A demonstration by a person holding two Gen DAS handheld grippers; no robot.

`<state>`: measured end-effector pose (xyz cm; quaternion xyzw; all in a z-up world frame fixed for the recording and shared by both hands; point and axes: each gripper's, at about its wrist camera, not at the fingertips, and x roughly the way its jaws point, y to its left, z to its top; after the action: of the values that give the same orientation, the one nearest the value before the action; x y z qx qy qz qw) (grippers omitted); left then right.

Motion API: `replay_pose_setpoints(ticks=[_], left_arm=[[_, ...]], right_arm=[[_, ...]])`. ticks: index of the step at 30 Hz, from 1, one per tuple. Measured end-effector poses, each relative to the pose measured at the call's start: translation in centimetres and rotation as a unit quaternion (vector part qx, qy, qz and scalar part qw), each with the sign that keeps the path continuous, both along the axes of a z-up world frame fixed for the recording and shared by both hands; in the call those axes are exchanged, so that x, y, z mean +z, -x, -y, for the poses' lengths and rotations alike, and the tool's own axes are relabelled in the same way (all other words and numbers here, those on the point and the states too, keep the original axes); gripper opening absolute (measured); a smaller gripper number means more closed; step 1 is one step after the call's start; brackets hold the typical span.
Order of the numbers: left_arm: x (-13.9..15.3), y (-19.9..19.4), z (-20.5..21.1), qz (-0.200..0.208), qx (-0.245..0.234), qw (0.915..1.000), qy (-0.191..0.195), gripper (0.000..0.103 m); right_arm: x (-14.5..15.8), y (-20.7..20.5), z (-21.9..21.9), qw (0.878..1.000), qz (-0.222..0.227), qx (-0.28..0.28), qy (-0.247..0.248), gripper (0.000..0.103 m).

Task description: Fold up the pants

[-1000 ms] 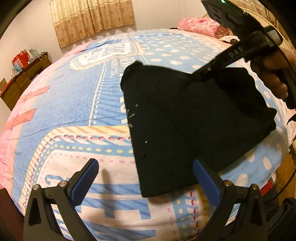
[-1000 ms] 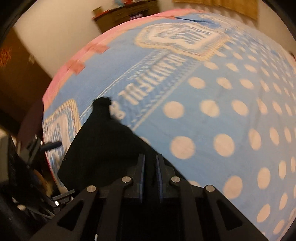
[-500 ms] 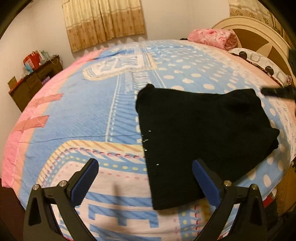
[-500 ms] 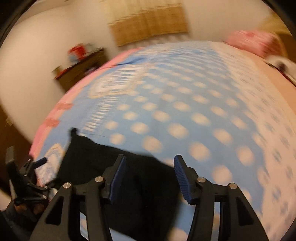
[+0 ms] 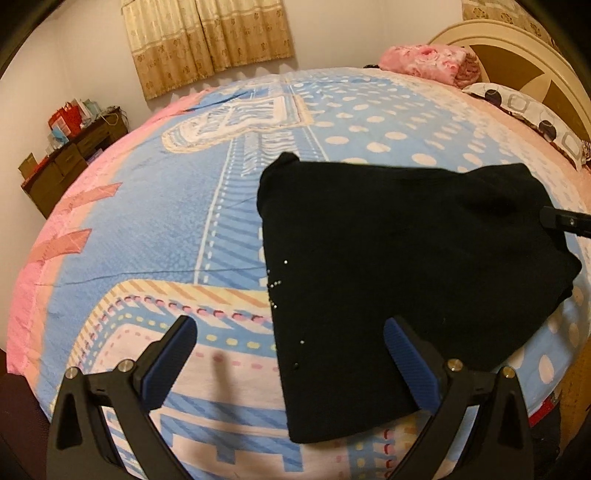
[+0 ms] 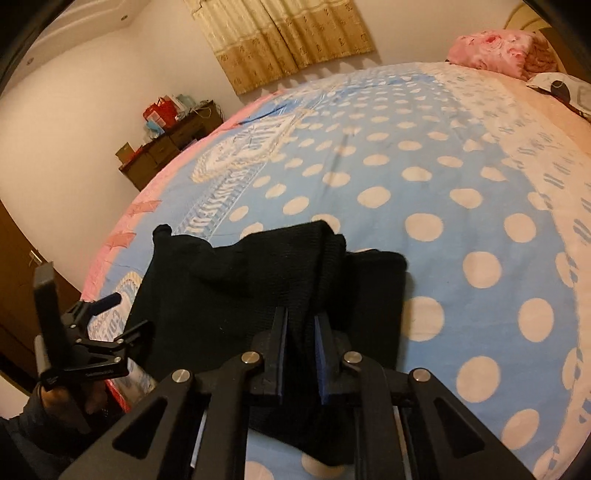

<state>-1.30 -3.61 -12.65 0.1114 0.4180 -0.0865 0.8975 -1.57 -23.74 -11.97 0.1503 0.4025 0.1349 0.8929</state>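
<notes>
Pants on bed, pillows at far right, dresser far left

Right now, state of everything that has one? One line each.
Pants: folded, flat on the bed, one edge pinched and lifted.
Right gripper: shut on the pants.
Left gripper: open, holding nothing, above the near end of the pants.
Curtains: drawn shut.
Bed cover: spread out, mostly smooth.
Pink blanket: bundled up by the headboard.
</notes>
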Motion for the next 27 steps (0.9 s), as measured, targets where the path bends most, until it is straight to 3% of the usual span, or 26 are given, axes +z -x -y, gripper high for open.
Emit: replay_pose_setpoints(ticks=[6,11,14,17,22,27], left_arm=[[-0.4,-0.3,-0.3,-0.013,-0.005,0.9997,0.02,0.103],[-0.4,-0.3,-0.4,-0.017,-0.003,0.9995,0.026,0.103],[-0.3,-0.4,-0.2,-0.015,-0.005,0.9996,0.023,0.103],[-0.5,-0.9,-0.5,-0.026,-0.007,0.9987,0.044,0.103],[-0.7,-2.3,-1.4,-0.053,0.002,0.994,0.095,0.103],[-1.1,-2.7,-1.2,-0.058,0.007,0.9926,0.107,0.103]], right_arm=[[-1.9,-0.3,0.4,1.0,-0.001,-0.015,0.023,0.012],[-1.9,0.0,1.0,1.0,0.006,-0.018,0.006,0.015],[-1.0,0.9,1.4,0.999,0.019,-0.038,0.013,0.037],[-0.3,2.1,2.1,0.996,0.043,-0.076,0.027,0.068],[-1.9,1.4,2.9,0.997,0.018,-0.07,-0.016,0.069],[-2.7,1.3,2.7,0.997,0.014,-0.062,-0.031,0.069]])
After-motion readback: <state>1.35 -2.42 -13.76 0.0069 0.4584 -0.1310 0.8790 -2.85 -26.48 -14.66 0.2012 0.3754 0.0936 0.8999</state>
